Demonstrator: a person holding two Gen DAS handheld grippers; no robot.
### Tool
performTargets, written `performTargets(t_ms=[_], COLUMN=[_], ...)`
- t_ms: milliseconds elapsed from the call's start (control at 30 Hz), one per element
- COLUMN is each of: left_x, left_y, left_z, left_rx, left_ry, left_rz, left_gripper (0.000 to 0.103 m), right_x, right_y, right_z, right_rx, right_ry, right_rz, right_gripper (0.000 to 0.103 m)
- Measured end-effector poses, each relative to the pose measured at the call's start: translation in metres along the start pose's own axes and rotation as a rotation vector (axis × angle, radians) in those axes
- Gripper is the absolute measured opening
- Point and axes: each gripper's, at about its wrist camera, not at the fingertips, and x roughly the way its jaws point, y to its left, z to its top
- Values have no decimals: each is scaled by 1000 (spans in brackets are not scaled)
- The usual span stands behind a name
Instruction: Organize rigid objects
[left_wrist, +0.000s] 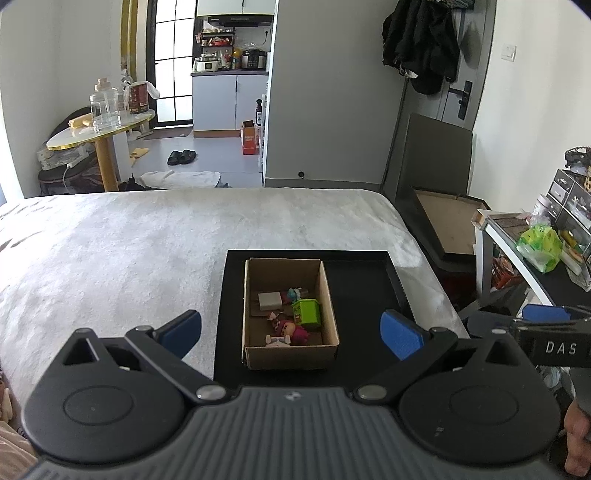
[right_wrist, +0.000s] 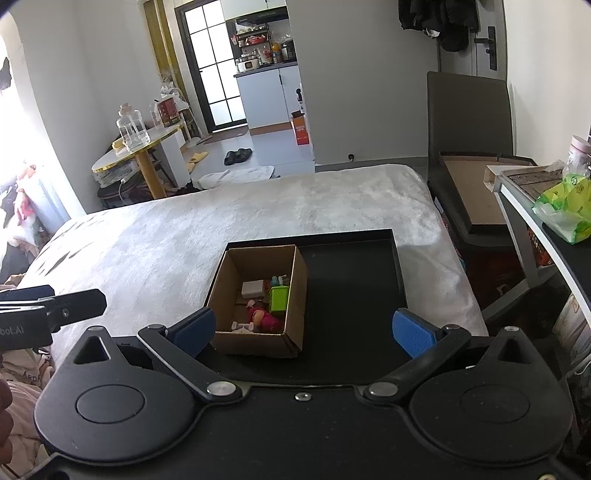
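Note:
A small cardboard box (left_wrist: 327, 295) (right_wrist: 297, 295) stands in the left half of a black tray (left_wrist: 362, 280) (right_wrist: 351, 280) on the bed. Inside it lie a white block (left_wrist: 270, 300) (right_wrist: 253, 288), a green cube toy (left_wrist: 306, 313) (right_wrist: 279, 298), a pink doll figure (left_wrist: 290, 329) (right_wrist: 263, 318) and a small blue-headed figure (left_wrist: 293, 292). My left gripper (left_wrist: 291, 334) hovers open in front of the box, its blue pads either side with nothing between them. My right gripper (right_wrist: 303, 330) is open too, spanning the box's near edge and the bare right half of the tray.
The tray sits near the bed's right edge on a white fuzzy blanket (left_wrist: 129, 243) (right_wrist: 184, 236). Right of the bed are a shelf with a green bag (left_wrist: 539, 247) (right_wrist: 565, 206) and a dark open box (left_wrist: 447, 225). A round table (left_wrist: 99, 129) stands beyond the bed.

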Motion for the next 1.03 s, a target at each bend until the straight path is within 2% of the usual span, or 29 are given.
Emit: performTargets(t_ms=[1033], left_x=[11], left_y=[-4], left_z=[0], left_rx=[28], left_ry=[29], left_rz=[-12], left_gripper=[103], right_x=[4], right_y=[-7], right_z=[2], right_rx=[10], right_ry=[11], right_rz=[-12], right_gripper=[103])
